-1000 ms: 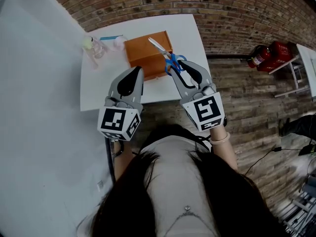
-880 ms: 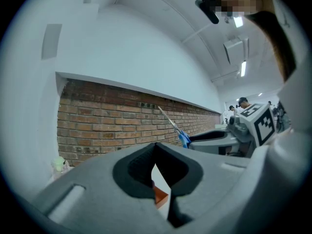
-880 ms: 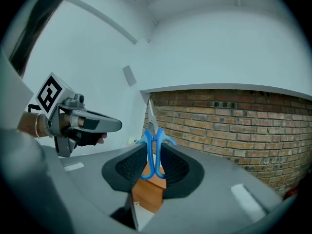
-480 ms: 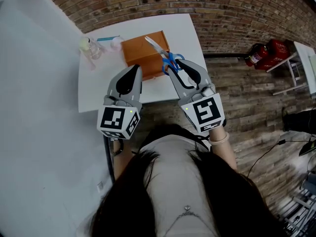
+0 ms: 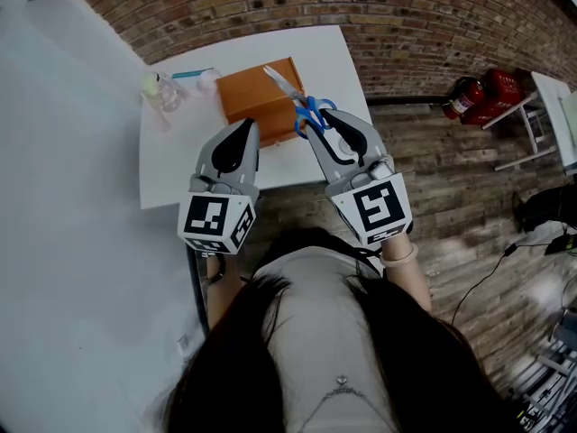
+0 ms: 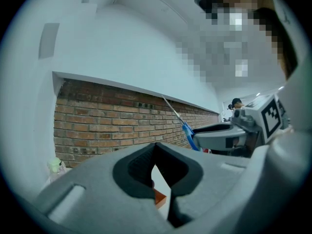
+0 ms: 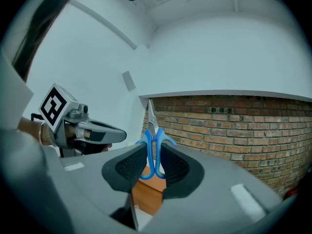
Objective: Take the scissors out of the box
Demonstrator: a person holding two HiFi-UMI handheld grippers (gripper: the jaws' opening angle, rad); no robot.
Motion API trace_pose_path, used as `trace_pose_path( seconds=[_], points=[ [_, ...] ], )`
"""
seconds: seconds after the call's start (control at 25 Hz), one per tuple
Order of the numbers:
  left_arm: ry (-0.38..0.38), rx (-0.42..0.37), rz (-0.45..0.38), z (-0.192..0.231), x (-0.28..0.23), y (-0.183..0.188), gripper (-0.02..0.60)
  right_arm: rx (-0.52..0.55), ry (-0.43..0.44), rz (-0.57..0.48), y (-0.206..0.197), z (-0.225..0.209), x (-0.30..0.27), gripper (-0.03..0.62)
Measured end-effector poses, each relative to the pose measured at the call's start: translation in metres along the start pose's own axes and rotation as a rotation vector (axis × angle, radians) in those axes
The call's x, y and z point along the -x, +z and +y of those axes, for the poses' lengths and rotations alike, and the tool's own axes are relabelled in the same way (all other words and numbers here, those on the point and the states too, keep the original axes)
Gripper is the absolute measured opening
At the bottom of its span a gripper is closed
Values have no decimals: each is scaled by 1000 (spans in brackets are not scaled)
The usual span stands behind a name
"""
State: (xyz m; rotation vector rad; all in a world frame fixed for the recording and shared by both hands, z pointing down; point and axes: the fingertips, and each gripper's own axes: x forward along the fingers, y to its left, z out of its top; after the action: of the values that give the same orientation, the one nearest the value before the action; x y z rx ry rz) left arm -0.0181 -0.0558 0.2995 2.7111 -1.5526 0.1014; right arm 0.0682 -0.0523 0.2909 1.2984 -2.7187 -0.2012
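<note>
Almost nothing has changed in the last second — my right tongs (image 7: pixel 152 152) stay clamped on the scissors (image 5: pixel 313 114), whose blades point ahead above the box (image 5: pixel 252 97), so I judge them taken out — and my left tongs (image 5: pixel 243 132) are closed, empty.

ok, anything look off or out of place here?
Nothing spilled or damaged. The only thing not lying flat is the scissors, clamped by their blue handles in the right gripper, blades pointing out over the orange box on the white table. The left gripper is shut and empty.

White table (image 5: pixel 171 165) — brick wall (image 5: pixel 406 7), brown floor (image 5: pixel 469 197).
</note>
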Motion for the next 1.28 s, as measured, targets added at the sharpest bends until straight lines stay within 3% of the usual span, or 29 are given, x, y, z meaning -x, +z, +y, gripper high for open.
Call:
trace_pose_path(
  seconds=[1.28],
  points=[
    [-28, -9, -13, -7, -7, 3, 0, 26, -6, -17, 6, -2, 14, 100]
  ],
)
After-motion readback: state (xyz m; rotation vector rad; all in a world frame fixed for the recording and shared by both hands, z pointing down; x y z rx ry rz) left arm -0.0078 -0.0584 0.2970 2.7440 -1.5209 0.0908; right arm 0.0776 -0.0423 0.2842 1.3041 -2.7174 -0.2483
